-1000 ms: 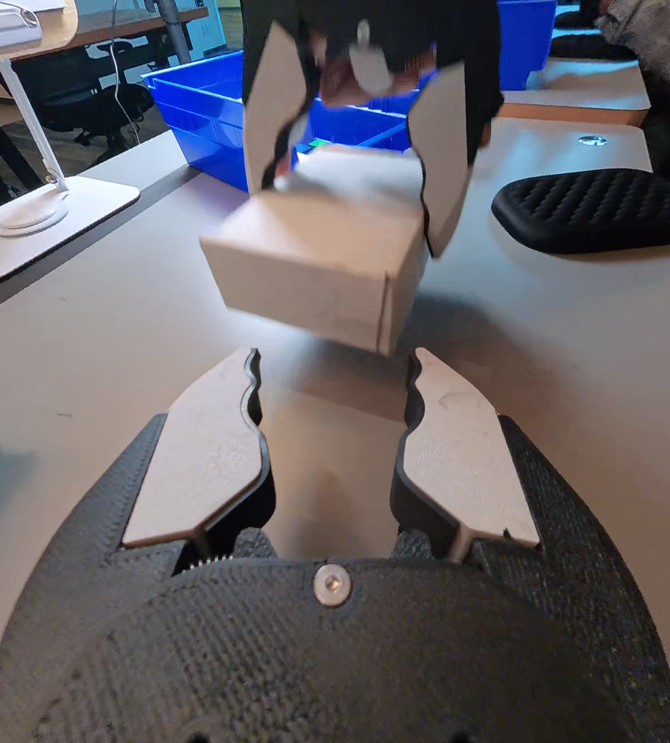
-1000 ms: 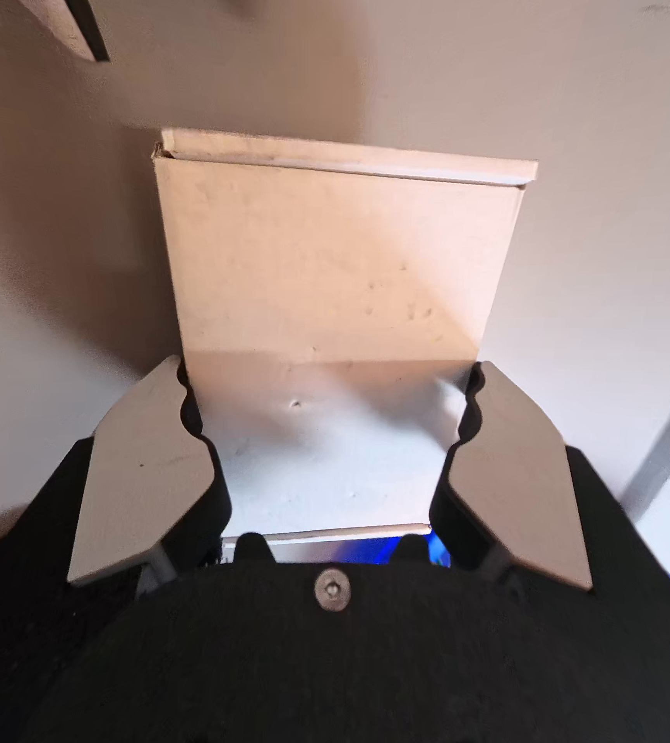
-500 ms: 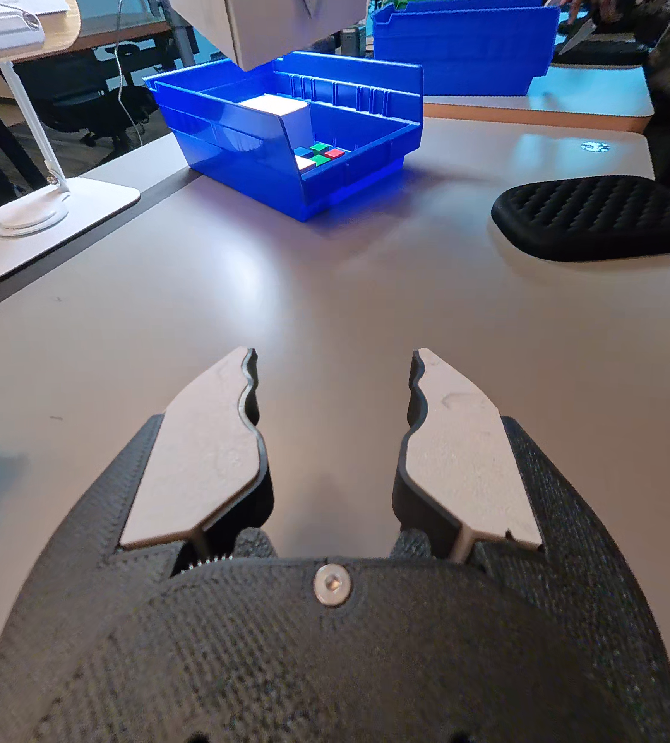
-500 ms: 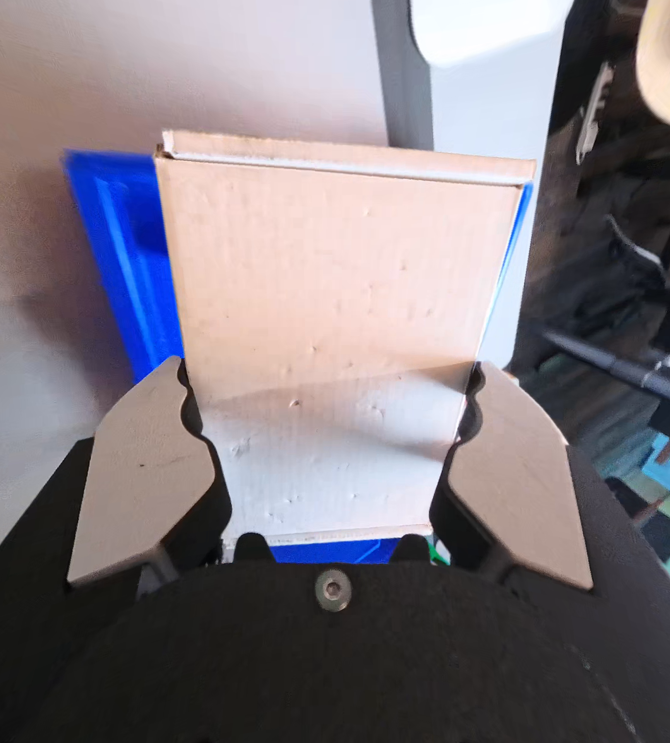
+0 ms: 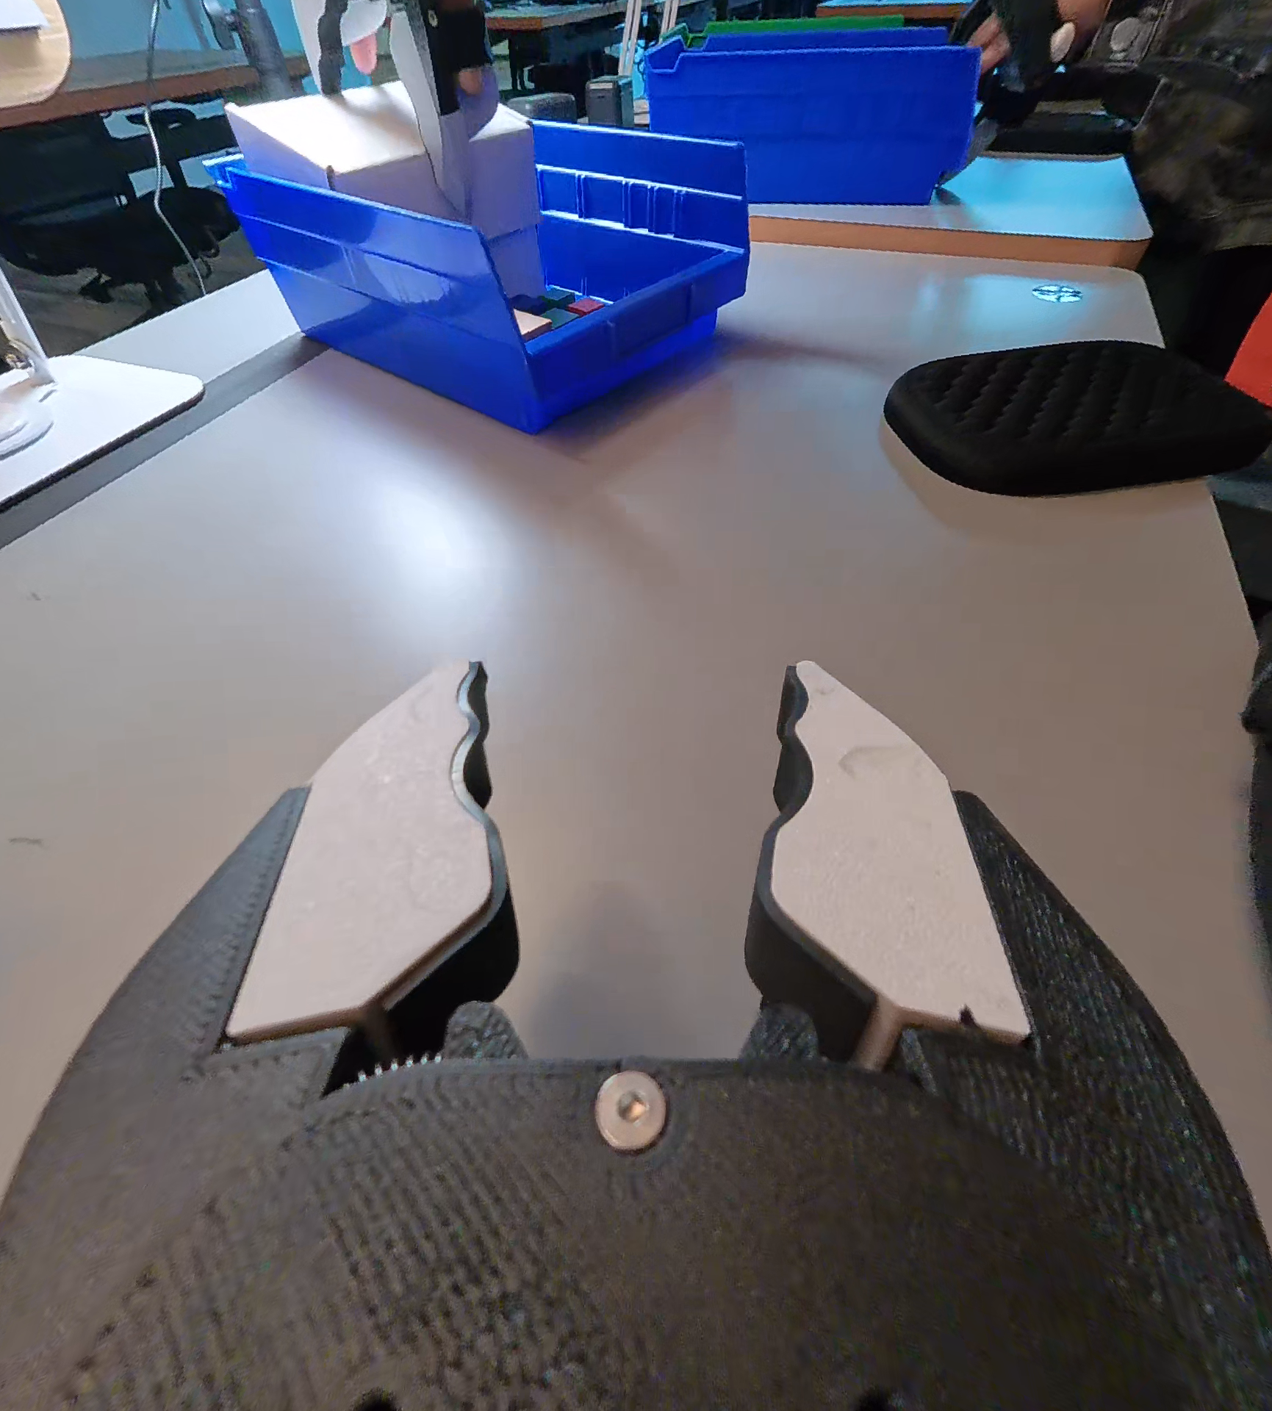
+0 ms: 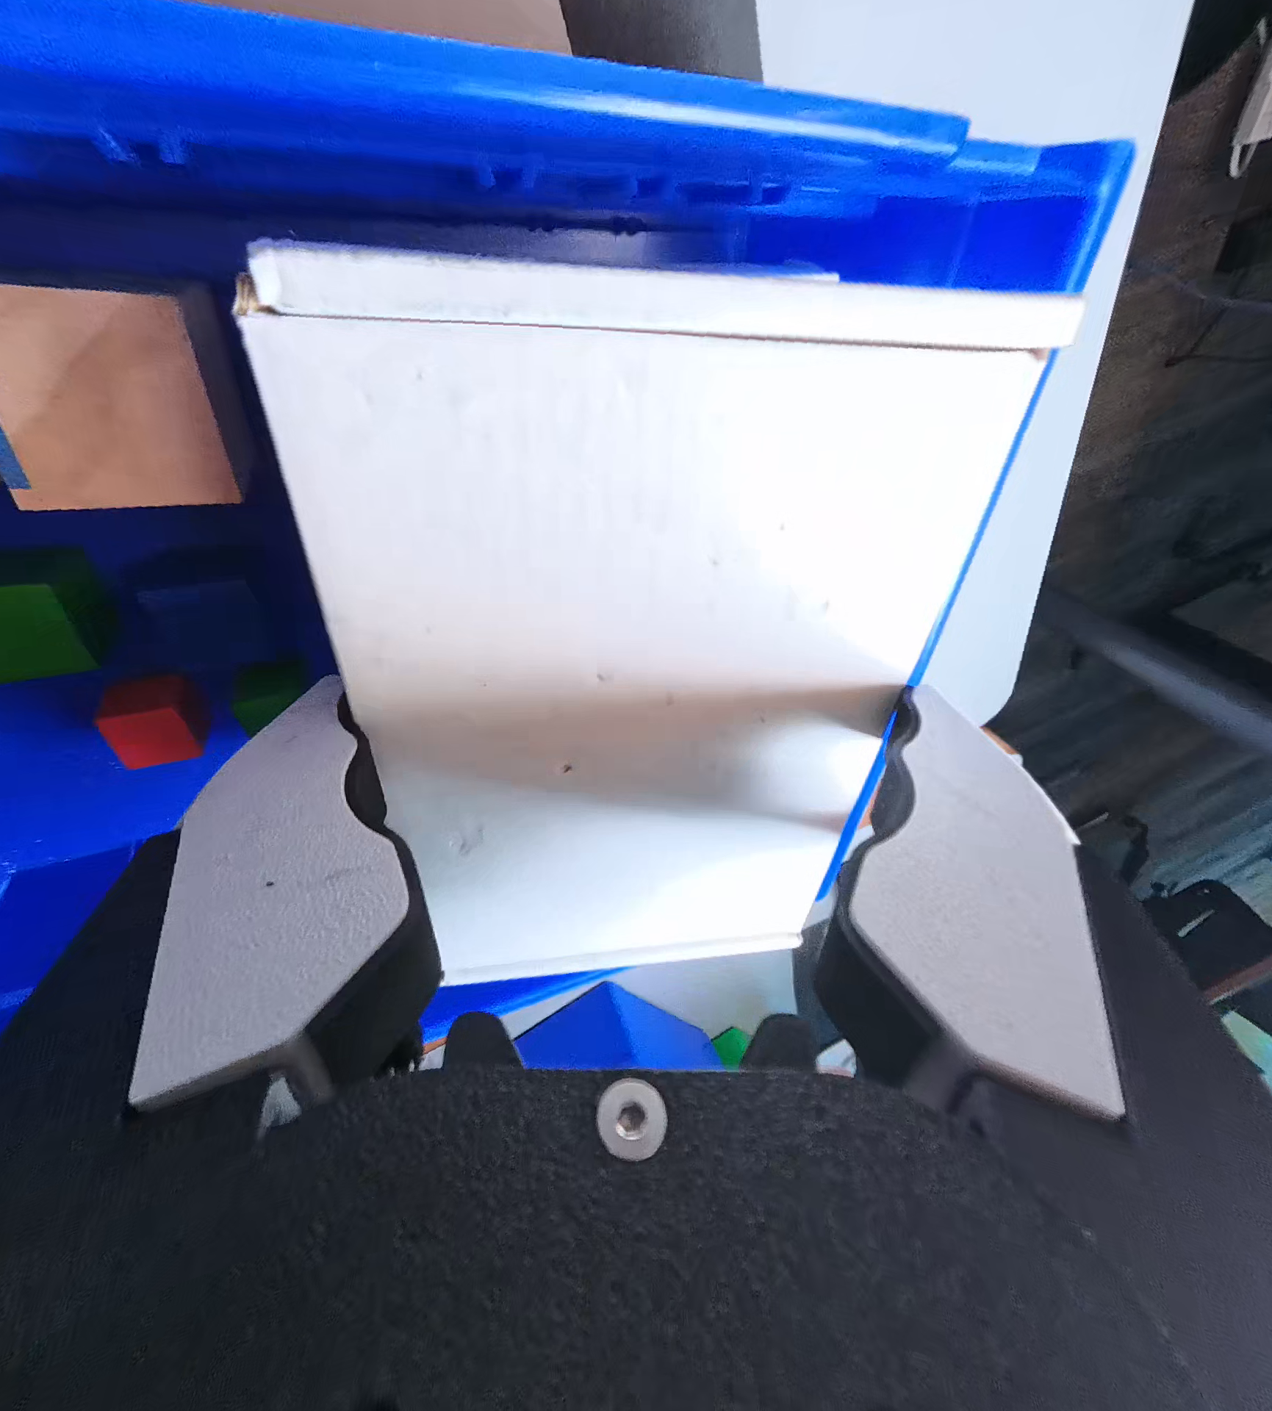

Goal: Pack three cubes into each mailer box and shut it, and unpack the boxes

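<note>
The right claw (image 6: 621, 771), clamping a closed mailer box (image 6: 640, 534), is now lowering it into the blue bin (image 5: 419, 305) at the worktop's (image 5: 617, 534) far edge beside loose cubes (image 6: 151, 718), having carried it off the worktop, suggesting packing is done, while the left claw (image 5: 629, 679) is idling wide and empty.

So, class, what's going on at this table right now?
A person works with a two-finger tool in each hand. The right tool is clamped on a closed white mailer box, holding it over the blue bin, where loose coloured cubes lie. The left tool hangs open and empty above the grey table.
</note>
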A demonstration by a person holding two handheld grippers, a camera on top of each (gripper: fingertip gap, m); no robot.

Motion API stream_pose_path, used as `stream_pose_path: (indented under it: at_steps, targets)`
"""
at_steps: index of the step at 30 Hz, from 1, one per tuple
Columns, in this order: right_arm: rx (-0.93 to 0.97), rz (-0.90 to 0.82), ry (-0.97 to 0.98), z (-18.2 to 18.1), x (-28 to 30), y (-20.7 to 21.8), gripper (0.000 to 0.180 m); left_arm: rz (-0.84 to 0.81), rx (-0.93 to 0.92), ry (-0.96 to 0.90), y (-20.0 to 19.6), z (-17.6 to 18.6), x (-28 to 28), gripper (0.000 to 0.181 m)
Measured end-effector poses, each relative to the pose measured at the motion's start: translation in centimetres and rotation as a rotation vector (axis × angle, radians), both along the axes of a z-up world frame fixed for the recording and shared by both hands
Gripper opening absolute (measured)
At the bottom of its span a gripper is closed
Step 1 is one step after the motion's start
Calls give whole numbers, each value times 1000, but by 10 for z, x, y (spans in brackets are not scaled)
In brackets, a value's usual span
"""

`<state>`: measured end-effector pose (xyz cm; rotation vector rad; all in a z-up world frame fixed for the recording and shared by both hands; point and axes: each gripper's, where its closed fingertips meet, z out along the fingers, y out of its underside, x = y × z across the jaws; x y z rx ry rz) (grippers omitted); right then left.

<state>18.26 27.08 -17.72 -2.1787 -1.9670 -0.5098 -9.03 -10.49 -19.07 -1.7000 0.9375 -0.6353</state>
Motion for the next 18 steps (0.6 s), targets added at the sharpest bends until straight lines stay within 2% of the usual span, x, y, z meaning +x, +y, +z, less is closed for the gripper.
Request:
stream_pose_path:
  at_steps: [2,6,10,13,18]
  targets:
    - [43,23,-7,5,-1,10,115,0,-12,-2,2,-2,0,73]
    - [73,22,-31,3,3,15,116,-8,-20,9,3,-6,2,73]
    - [128,45,19,11,-3,3,106,4,-3,3,3,-2,0,72]
    - [146,58,166,25,-21,-25,100,40,6,-17,6,4,-6,71]
    - [121,127,397,32,-48,-105,89,145,27,-49,19,18,-30,70]
